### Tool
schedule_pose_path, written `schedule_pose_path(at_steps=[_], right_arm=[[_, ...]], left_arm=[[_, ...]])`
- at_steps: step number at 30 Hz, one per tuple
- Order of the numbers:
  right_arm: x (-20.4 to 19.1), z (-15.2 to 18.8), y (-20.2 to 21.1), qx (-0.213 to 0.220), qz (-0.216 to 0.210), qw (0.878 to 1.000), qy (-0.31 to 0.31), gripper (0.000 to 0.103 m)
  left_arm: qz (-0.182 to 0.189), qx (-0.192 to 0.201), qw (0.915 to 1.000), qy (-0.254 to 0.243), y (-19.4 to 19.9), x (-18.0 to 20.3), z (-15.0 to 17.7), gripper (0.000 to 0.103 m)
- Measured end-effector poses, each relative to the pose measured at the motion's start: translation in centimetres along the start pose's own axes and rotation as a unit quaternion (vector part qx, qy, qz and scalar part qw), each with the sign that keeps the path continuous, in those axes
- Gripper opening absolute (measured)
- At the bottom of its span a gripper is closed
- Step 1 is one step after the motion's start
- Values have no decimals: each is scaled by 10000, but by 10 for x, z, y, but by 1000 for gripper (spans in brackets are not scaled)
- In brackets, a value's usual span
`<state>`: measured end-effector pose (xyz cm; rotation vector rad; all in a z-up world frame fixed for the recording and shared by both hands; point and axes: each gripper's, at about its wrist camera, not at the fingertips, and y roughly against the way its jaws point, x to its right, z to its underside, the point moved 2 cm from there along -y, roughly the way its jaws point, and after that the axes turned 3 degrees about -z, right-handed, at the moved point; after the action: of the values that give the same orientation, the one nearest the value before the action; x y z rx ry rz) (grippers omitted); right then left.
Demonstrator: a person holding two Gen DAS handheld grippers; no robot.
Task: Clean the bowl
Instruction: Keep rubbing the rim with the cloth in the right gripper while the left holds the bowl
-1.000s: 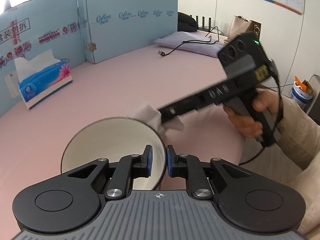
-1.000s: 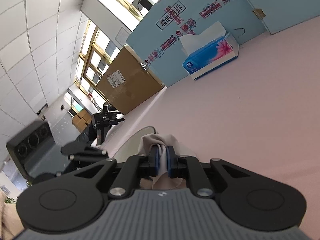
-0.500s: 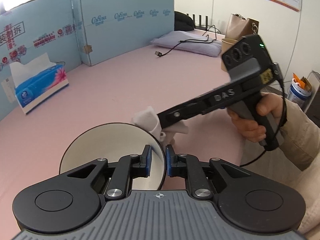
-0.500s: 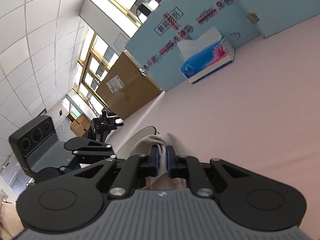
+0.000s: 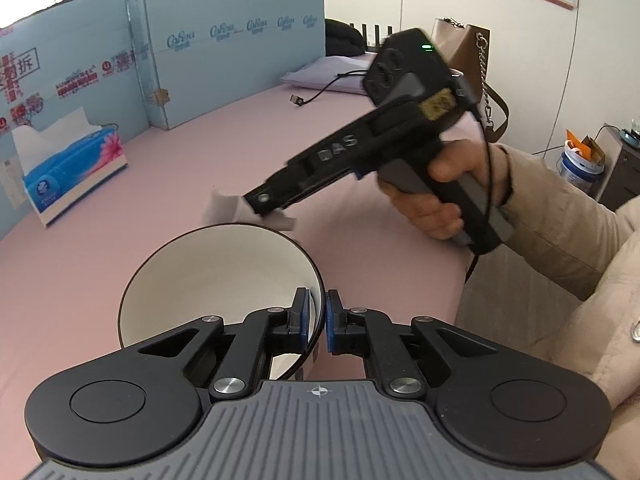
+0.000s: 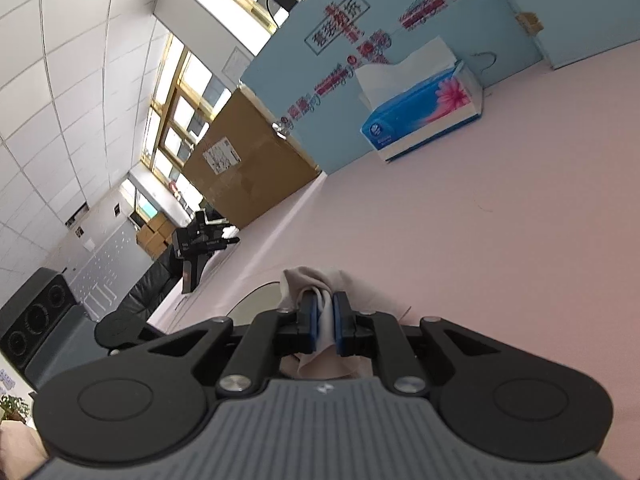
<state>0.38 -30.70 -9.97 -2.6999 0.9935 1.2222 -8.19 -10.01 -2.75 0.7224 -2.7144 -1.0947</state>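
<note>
- We hold the bowl (image 5: 218,280) tilted on its side over the pink table (image 5: 200,152), white inside facing up and away, with the left gripper (image 5: 316,320) pinching its near-right rim: one pad inside, one outside.
- The right gripper (image 6: 324,320) has its pads pressed on a crumpled white tissue (image 6: 316,280), which bunches out past the fingertips.
- Relative to the bowl, the tissue (image 5: 224,208) sits just beyond the far rim and slightly above it, not touching the inside. The right gripper's long axis (image 5: 304,188) slants down from the right toward that rim, so the bowl's hollow lies below and nearer than the tissue tip.
- We judge that any wipe depends on closing that gap over the rim; the scene fits approaching or leaving.
- The left wrist view shows the whole opening, which looks clean, and the person's hand (image 5: 432,208). The right wrist view shows only a sliver of rim (image 6: 256,300) but confirms the grip on the tissue.
- The tissue box (image 5: 72,172) stands well left of the bowl.
</note>
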Motion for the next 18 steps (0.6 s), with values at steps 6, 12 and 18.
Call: schedule_pose_path(at_steps=[6, 12, 18], right_arm=[[6, -14, -23, -241, -128, 9996, -33, 12], [-5, 1, -21, -291, -166, 9994, 103, 12], [-4, 16, 4, -208, -114, 9997, 99, 12]], left_arm=[[126, 39, 9999, -39, 4, -2, 5, 11], [201, 77, 9997, -124, 7, -5, 6, 11], [409, 104, 9987, -278, 13, -12, 12, 15]])
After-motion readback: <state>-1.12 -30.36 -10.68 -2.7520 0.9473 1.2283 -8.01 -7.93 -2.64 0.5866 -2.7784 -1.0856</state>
